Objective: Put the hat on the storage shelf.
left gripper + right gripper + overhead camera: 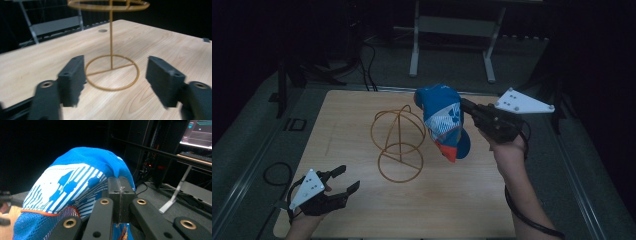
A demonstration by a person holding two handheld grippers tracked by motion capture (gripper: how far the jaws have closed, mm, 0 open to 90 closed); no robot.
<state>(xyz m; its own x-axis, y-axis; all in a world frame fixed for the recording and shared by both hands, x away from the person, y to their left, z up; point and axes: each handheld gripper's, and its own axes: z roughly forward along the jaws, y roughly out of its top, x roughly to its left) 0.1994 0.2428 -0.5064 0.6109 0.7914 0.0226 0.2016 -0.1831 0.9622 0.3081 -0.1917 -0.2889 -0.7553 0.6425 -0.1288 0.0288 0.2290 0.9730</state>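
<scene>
In the left gripper view, the top edge is cutting off the upper part of the wire stand (111,53), and the left gripper (116,80) is showing blurred along its jaws. In the right gripper view, the blue cap (75,185) is running off the bottom edge, and the right gripper (120,185) is hiding the fabric pinched between its jaws.

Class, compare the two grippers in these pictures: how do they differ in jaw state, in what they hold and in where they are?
The left gripper has open jaws with nothing between them; the right gripper is shut on the blue cap. The left sits low at the table's near corner; the right is raised beside the wire stand. Both are black, hand-held and carry a grey three-cornered plate.
</scene>
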